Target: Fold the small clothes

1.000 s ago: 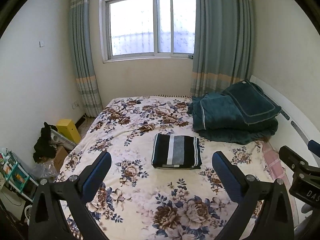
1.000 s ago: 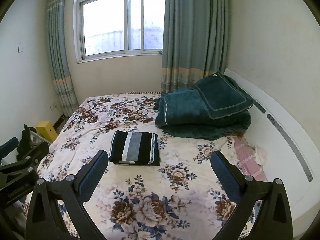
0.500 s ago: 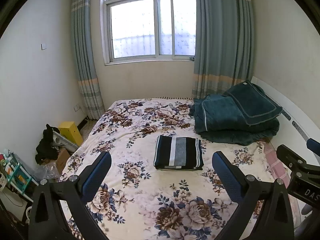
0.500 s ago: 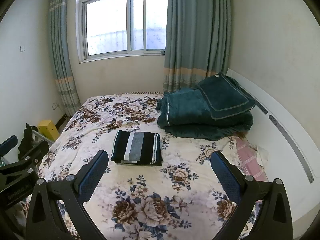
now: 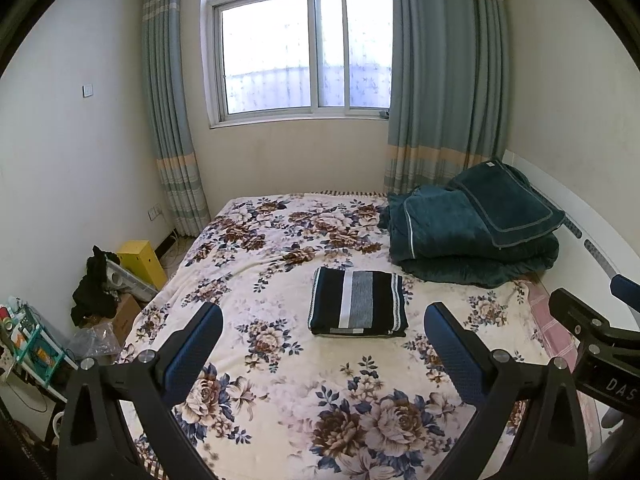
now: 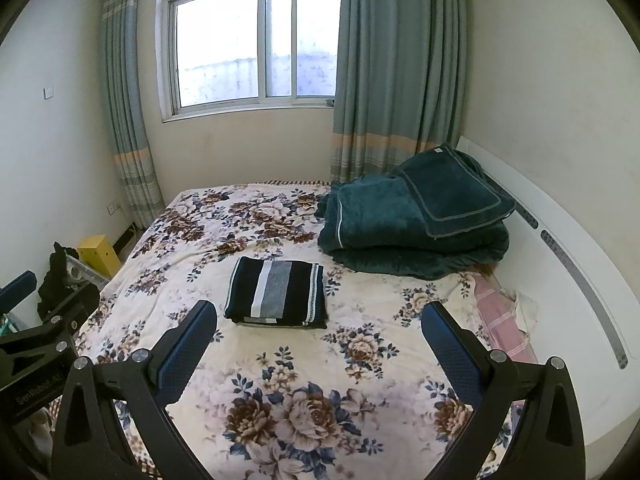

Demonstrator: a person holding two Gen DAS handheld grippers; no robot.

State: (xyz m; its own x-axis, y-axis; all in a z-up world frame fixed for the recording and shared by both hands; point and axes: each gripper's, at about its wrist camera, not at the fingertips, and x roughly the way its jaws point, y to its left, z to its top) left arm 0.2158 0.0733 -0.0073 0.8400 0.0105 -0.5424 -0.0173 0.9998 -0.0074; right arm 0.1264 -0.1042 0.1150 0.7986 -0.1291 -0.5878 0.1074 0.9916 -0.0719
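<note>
Your striped garment [image 5: 358,304] lies folded into a neat rectangle near the middle of the floral bed [image 5: 280,400], closer to the headboard side than the left edge, just short of the dark green blanket pile [image 5: 472,232]. Your left gripper [image 5: 320,344] is spread wide and empty above the bed's near edge; your right gripper [image 6: 318,342] is likewise released, holding nothing. The folding looks finished. If you move it, expect soft, light knit that sags and slips apart in layers: pinch through all layers at the thick folded near edge, one gripper at each corner, and lift evenly.
</note>
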